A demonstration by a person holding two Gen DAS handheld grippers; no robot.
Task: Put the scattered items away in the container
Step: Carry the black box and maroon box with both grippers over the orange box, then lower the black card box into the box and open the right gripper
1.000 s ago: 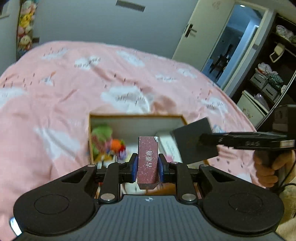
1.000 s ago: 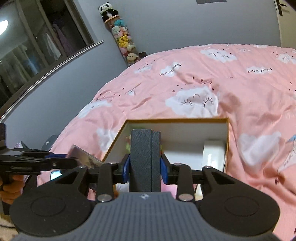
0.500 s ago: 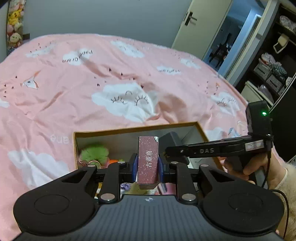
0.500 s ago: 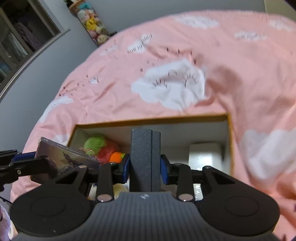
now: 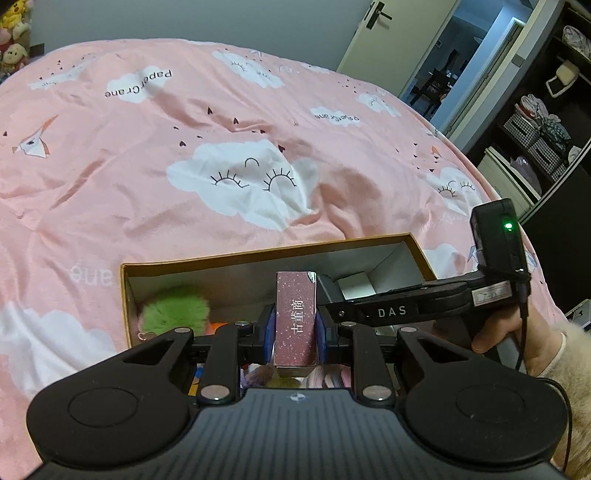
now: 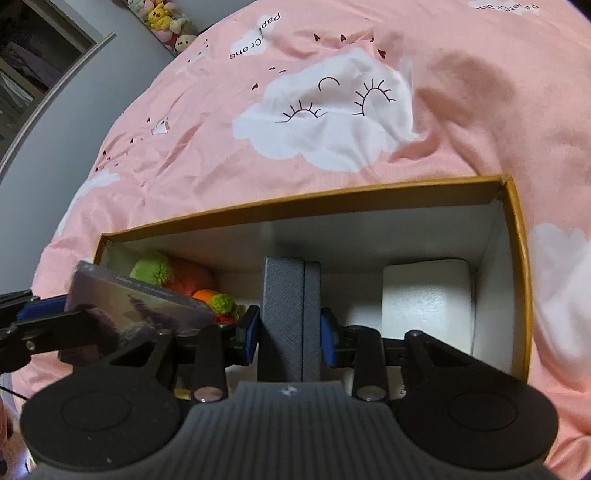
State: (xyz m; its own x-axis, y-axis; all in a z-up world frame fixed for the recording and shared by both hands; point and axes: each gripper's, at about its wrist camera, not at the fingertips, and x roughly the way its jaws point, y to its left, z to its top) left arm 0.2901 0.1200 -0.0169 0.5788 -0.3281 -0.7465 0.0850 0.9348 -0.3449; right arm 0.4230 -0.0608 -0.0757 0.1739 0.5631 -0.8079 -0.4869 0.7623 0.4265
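Note:
An open cardboard box (image 5: 266,254) with white inner walls (image 6: 332,236) lies on the pink bed. My left gripper (image 5: 295,326) is shut on a maroon glittery box with white characters (image 5: 297,314), held over the box's near side. It shows in the right wrist view as a flat printed box (image 6: 136,302) at the left. My right gripper (image 6: 290,328) is shut on a dark grey textured case (image 6: 290,314), held over the box's middle. Its arm (image 5: 406,310) reaches in from the right. Inside lie a green and orange plush toy (image 6: 162,271) and a white block (image 6: 424,295).
The pink cloud-print bedspread (image 5: 240,147) surrounds the box. A doorway (image 5: 443,66) and dark shelves (image 5: 546,110) stand at the right. Plush toys (image 6: 166,18) hang on the far wall. A hand in a cream sleeve (image 5: 535,332) holds the right gripper.
Both grippers have come closer to the box and tilted down over it, each still holding its item. The right gripper now hangs inside the box opening.

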